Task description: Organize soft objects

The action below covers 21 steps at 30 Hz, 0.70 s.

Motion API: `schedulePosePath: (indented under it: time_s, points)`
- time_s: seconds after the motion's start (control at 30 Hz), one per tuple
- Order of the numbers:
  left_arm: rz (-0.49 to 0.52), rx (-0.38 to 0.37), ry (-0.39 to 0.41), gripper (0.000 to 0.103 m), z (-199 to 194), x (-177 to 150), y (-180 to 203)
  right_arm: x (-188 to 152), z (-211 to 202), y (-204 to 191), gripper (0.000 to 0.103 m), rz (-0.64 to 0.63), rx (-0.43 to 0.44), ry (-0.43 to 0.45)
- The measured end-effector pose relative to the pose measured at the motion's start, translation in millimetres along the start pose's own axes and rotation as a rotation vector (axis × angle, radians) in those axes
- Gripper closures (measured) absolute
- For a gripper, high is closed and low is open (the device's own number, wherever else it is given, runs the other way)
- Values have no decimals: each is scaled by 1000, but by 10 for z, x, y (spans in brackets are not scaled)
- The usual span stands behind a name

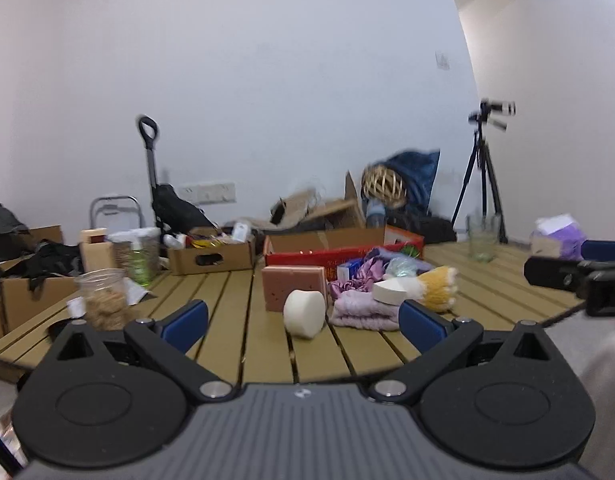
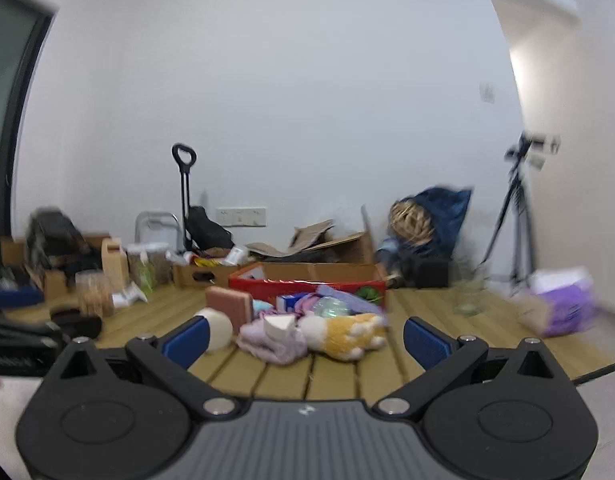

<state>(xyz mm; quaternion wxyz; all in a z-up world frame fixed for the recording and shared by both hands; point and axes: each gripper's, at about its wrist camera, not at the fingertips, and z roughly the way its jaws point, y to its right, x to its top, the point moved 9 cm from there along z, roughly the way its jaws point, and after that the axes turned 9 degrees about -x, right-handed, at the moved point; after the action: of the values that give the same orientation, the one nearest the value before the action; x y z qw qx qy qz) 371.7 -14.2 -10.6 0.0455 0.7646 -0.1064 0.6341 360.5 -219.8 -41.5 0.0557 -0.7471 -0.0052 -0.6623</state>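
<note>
Both grippers, left and right, fingers spread (empty), short of soft pile.

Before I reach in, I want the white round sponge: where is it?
The white round sponge lies on the slatted table, just in front of the pink sponge block and left of the folded lilac cloth.

Lighting: even, soft, indoor; shadows faint. Bright patch on right wall. Fisheye bends edges, corners dark. Left view: mostly sharp, tripod smeared. Right view: motion blur throughout, worst on purple pack.
</note>
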Motion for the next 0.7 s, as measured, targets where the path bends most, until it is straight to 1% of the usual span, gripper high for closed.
schedulePosePath:
  time_s: [0.03, 0.07, 0.1, 0.13, 0.2, 0.27, 0.3, 0.33, 0.37, 0.4, 0.47, 0.53, 0.57, 0.6, 0.63, 0.67, 0.7]
  points:
    - [-8, -23, -17, 0, 237, 29, -6, -33, 210, 67, 0, 59, 32, -34]
    - [-27, -49, -38, 0, 438, 55, -1, -68, 464, 142, 0, 119, 53, -89]
    - [-54, -79, -58, 0, 628, 82, 14, -114, 677, 197, 0, 146, 61, -138]
    - [-76, -123, -74, 1, 805, 112, 50, -150, 910, 257, 1, 151, 53, -185]
    - [-93, -195, -100, 5, 1125, 162, 143, -169, 1315, 390, 4, 158, 0, -216]
    - [-76, -222, -114, 5, 1427, 176, 225, -180, 1609, 468, 4, 176, -20, -232]
    - [-62, -223, -123, 9, 1565, 162, 241, -183, 1753, 496, 4, 181, -35, -244]
    - [-53, -226, -134, 19, 1702, 137, 251, -202, 1908, 513, 4, 187, -44, -258]
    - [-54, -237, -149, 25, 1816, 104, 259, -219, 2029, 516, 4, 189, -41, -266]
    - [-55, -266, -173, 32, 1938, 60, 283, -244, 2127, 518, 4, 192, -40, -277]
    - [-49, -315, -217, 34, 2104, -25, 350, -295, 2276, 547, 5, 184, -38, -289]
    - [-43, -337, -233, 35, 2201, -100, 388, -326, 2366, 553, 6, 159, -46, -297]
    - [-40, -343, -244, 39, 2245, -138, 408, -347, 2387, 556, 6, 155, -43, -303]
    - [-37, -343, -253, 60, 2271, -175, 415, -372, 2395, 550, 8, 154, -38, -309]
    - [-42, -352, -259, 67, 2288, -197, 421, -379, 2416, 527, 10, 151, -37, -308]
    - [-54, -364, -256, 68, 2291, -190, 424, -368, 2429, 522, 14, 138, -45, -290]
    - [-67, -375, -241, 68, 2288, -162, 413, -344, 2409, 500, 14, 107, -60, -260]
